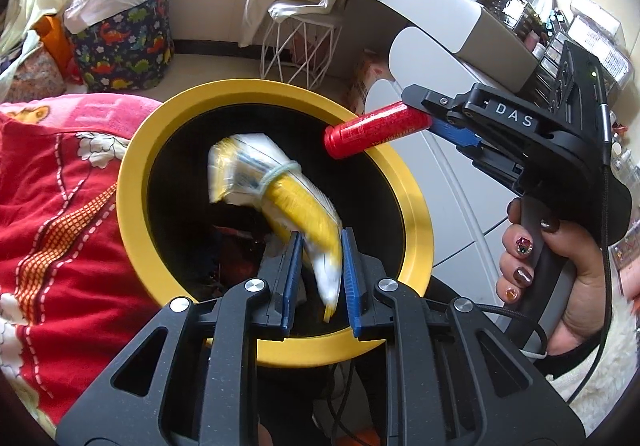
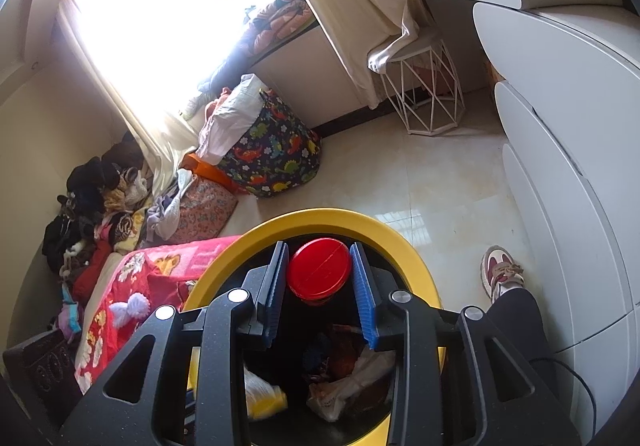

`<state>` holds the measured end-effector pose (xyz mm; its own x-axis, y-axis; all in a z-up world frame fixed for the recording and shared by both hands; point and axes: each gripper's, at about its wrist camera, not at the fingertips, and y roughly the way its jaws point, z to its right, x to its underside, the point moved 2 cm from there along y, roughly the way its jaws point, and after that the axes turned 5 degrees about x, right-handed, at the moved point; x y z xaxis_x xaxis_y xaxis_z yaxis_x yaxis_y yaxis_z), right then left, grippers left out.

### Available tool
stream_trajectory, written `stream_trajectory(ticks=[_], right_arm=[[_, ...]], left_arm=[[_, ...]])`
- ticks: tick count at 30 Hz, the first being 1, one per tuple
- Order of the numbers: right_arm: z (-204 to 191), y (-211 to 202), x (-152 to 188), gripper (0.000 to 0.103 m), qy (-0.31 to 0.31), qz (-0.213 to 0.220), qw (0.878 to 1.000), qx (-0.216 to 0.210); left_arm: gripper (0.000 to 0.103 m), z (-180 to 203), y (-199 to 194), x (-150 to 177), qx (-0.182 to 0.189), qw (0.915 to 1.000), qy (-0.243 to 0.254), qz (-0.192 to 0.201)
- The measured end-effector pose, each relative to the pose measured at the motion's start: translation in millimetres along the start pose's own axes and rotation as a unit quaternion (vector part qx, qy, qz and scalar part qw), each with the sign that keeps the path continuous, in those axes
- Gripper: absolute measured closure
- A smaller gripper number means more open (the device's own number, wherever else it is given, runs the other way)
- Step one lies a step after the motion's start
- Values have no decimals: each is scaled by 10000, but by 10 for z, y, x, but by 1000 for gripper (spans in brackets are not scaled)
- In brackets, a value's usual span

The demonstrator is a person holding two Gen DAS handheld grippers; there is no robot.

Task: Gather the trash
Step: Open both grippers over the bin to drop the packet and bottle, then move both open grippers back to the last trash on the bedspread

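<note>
Trash first: through the left wrist camera we see a yellow-and-white packet (image 1: 276, 186), blurred, hanging over the yellow-rimmed bin (image 1: 136, 150) between our left gripper (image 1: 320, 278) pads; whether the pads still press it we cannot tell. Over the bin's far rim, our right gripper (image 1: 430, 118) pinches a red can (image 1: 372, 132), a hand (image 1: 560, 278) on its handle. Through the right wrist camera, the red can (image 2: 320, 272) sits end-on between the right gripper (image 2: 320, 286) pads, above wrappers (image 2: 348, 394) inside the bin (image 2: 320, 220)
</note>
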<state>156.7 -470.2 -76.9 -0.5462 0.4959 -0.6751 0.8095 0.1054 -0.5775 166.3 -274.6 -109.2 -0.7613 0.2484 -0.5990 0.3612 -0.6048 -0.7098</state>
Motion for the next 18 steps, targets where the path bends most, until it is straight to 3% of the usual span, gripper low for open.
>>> stream_trajectory(ticks=[3,7,8,10,12,18], right_arm=[[18,23,-7,47,82,18,10000,49],[46,16,-11,43,136,24,9999,81],[39,9,-9,42,126,48,9999,95],[20,-8,-13,40,86,76,9999,97],[-22,-22,-13,38,11,113,9999,120],[-104,-62,-29,34,-107,164,9998,93]], left_arm=[[65,21,-18,-11,-27,10000,7,65],[32,-10,-112,-20,-66,9996,-118,240],[30,-30,-150,-29,-89,9993,-170,317],[16,-52,-219,-54,-150,9987,-225,441],[11,-77,-306,-80,-211,9977,-262,591],[11,-119,-469,-110,-399,9957,-253,801]])
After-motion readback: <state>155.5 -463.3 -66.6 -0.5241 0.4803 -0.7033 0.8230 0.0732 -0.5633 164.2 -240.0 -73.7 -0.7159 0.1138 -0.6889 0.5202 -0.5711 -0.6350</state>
